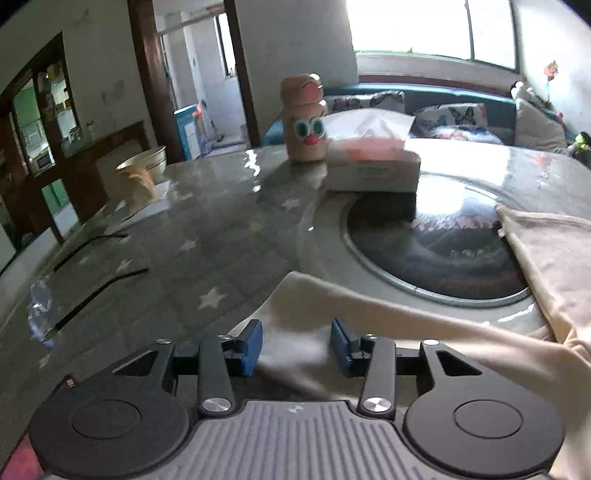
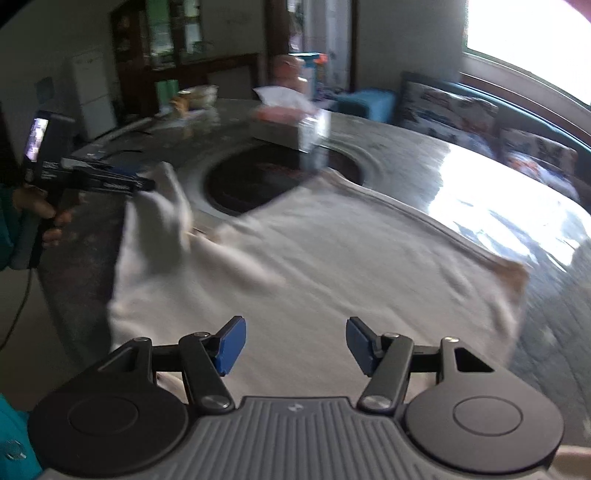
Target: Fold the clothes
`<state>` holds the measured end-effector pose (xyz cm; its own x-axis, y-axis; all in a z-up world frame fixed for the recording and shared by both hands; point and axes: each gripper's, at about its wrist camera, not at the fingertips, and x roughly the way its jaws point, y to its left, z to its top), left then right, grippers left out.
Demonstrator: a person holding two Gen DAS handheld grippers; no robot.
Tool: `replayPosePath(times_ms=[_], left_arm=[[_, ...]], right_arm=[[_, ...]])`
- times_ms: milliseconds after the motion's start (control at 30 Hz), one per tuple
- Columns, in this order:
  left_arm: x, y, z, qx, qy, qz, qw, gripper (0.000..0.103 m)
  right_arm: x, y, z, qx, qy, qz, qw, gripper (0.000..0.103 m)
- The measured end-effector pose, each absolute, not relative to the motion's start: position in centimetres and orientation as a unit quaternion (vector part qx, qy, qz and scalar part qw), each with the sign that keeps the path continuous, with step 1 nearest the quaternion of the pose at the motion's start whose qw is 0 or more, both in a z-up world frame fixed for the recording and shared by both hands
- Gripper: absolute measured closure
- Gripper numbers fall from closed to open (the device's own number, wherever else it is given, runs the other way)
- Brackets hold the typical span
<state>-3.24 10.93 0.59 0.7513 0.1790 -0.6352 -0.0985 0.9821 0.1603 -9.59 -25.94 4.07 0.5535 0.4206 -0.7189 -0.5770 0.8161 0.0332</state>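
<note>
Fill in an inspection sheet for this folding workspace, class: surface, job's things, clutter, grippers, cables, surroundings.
Surface: glossy star-patterned table with a dark round inset.
Job's things: cream garment spread flat, one sleeve lifted at the left.
Clutter: tissue box, face-painted bottle, bowl.
Grippers: left gripper open, cloth lying between its blue pads unclamped; right gripper open above the garment.
Cables: thin black cords on the table's left side.
Surroundings: sofa with cushions, bright window, dark cabinet.
</note>
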Motion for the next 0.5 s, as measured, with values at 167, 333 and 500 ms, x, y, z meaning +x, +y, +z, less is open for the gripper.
replayPosePath(times_ms=[167, 333, 500], left_arm=[[-3.8, 11.9, 0.5, 0.064, 0.348, 0.093, 0.931, 0.057], [-4.2, 13.2, 0.7, 0.054, 0.357, 0.112, 0.926, 0.057], [-4.4, 12.7, 2.2, 0.021, 0.352, 0.095, 0.931, 0.059]], right_arm=[[-9.4, -22.3, 4.1, -0.105, 0.366, 0.358, 0.852, 0.048], [-9.6, -17.8, 3.1, -0.126, 0.364, 0.425, 0.819, 0.048], [-10.1, -14.2, 1.7, -0.138, 0.379, 0.474, 0.783, 0.048]])
